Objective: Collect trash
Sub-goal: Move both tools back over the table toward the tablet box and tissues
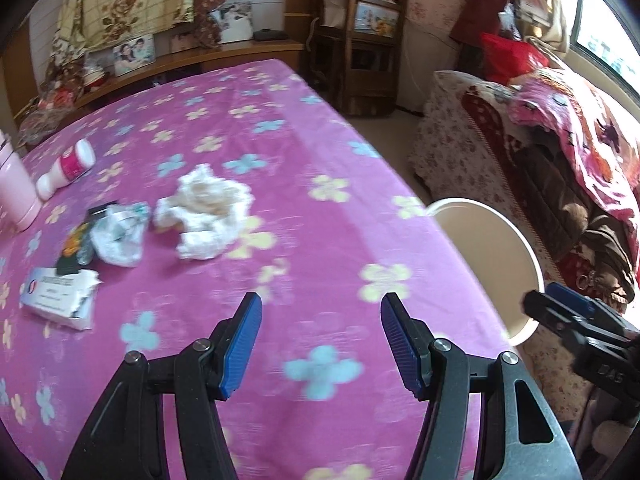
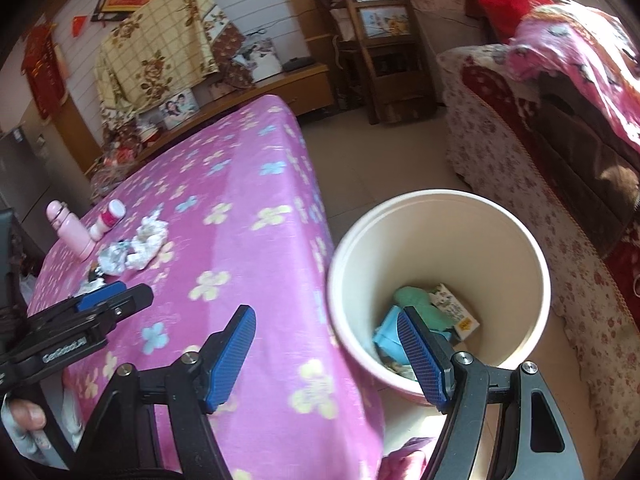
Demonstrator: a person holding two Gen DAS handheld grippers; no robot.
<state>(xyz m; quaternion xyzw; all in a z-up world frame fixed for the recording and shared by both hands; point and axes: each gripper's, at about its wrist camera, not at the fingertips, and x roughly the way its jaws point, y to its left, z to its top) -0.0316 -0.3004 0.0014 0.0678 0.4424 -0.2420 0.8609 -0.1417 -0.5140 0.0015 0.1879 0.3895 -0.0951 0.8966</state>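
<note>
So the left gripper [image 1: 321, 344] is hanging over the near part of the table [image 1: 280, 128], the one with the pink flowered cloth, jaws spread wide apart and nothing between them. The right gripper [image 2: 328, 354] is also spread wide with nothing in it, sitting over the table's right edge, so one blue pad [image 2: 230, 356] is above the cloth and the other is above the open bin [image 2: 532, 248]. That bin is a cream bucket standing on the floor right beside the table's right edge, and there's already stuff in the bottom: something green, a blue packet and a small printed box [image 2: 456, 310]. The rest of the trash sits toward the left side of the table, well apart from both grippers. There's a big crumpled white tissue wad [image 1: 206, 210], and just to the left of it a smaller scrunched whitish wrapper [image 1: 118, 236] lying against a dark snack packet [image 1: 76, 248]. Nearer the left edge is a torn white paper pack [image 1: 60, 298] with some print on it. Further back on that side a small white bottle with a pink label [image 1: 66, 170] lies on its side, next to a pink flask [image 1: 14, 184] standing upright at the left edge.
</note>
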